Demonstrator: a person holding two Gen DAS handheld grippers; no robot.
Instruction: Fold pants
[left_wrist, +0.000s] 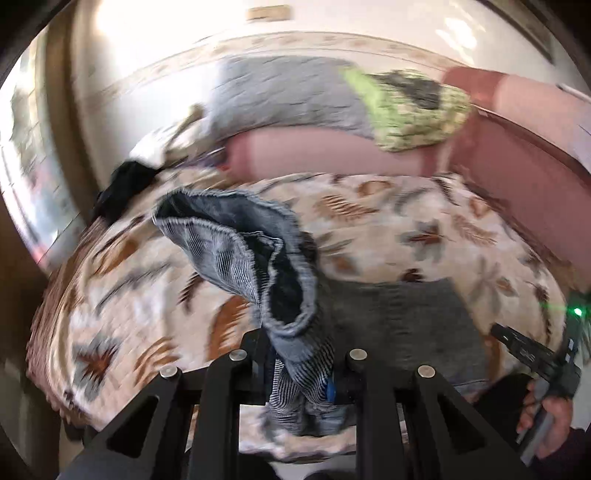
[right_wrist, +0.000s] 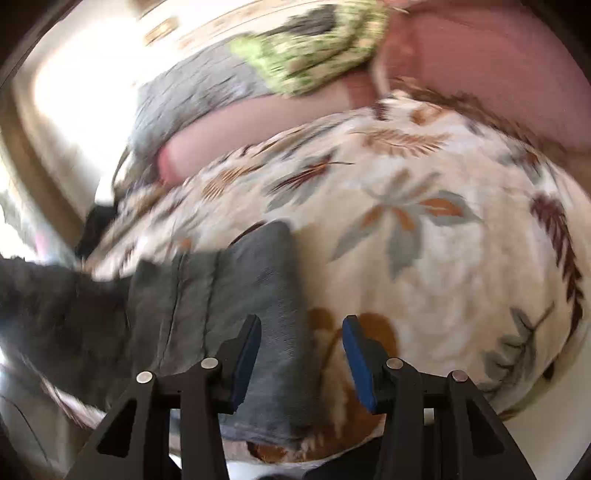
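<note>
The grey pants (left_wrist: 402, 317) lie on a leaf-patterned bedspread (left_wrist: 388, 225). My left gripper (left_wrist: 301, 363) is shut on the pants' ribbed waistband (left_wrist: 258, 254) and holds that end lifted, with the opening gaping upward. In the right wrist view the flat part of the pants (right_wrist: 229, 295) lies at lower left on the bedspread (right_wrist: 424, 258). My right gripper (right_wrist: 301, 354) is open and empty, its left finger over the pants' right edge, its right finger over the bedspread. The right gripper also shows in the left wrist view (left_wrist: 535, 358), held by a hand.
A pink sofa back (left_wrist: 332, 151) runs behind the bedspread, with a grey cloth (left_wrist: 284, 92) and a green patterned cloth (left_wrist: 413, 107) draped on it. A black garment (left_wrist: 125, 184) lies at the far left edge. White wall behind.
</note>
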